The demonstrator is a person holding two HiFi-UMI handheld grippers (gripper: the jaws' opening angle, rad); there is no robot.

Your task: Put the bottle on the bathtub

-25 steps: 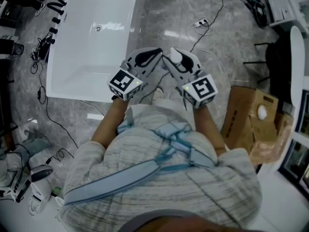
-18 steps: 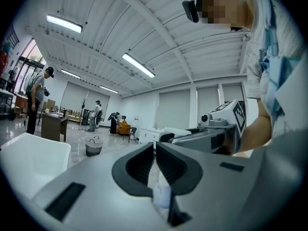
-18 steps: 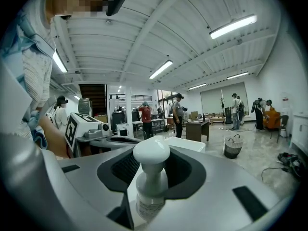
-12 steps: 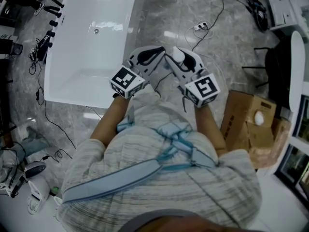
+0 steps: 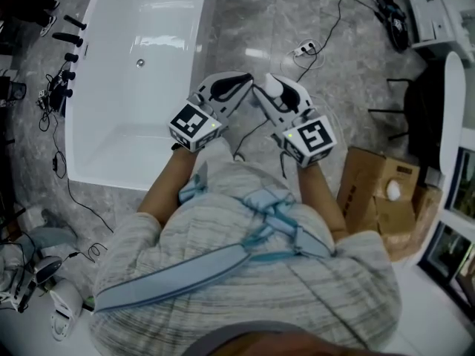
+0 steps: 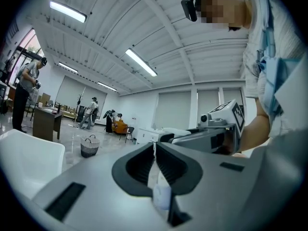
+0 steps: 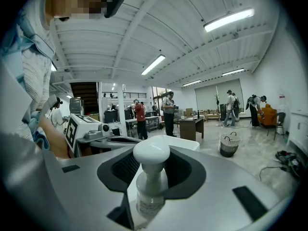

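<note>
The bottle (image 7: pixel 150 179) is off the bathtub and up in the air, clamped around its neck by the right tongs (image 7: pixel 151 163), with its round white cap standing above the jaws.

Farthest left in the head view lies the white bathtub (image 5: pixel 104 170), set on the grey floor (image 5: pixel 252 21), with its rim bare along the near end and the side nearest the person. Just right of it, the left tongs (image 5: pixel 239 84) are held at chest height with the jaws pressed together. Their own view shows only a pale patch low in the gap, too unclear to name. The right tongs sit close beside them, tips almost meeting, and the bottle's cap peeks out there. Farther right, a cardboard box (image 5: pixel 375 195) stands well clear of the work.

The step in hand appears to be the carry. The bottle is gripped but hangs over the floor, to the right of the tub. The next move would call for swinging the right tongs leftward over the rim, lowering the bottle upright onto a flat part, and only then easing the jaws apart.
</note>
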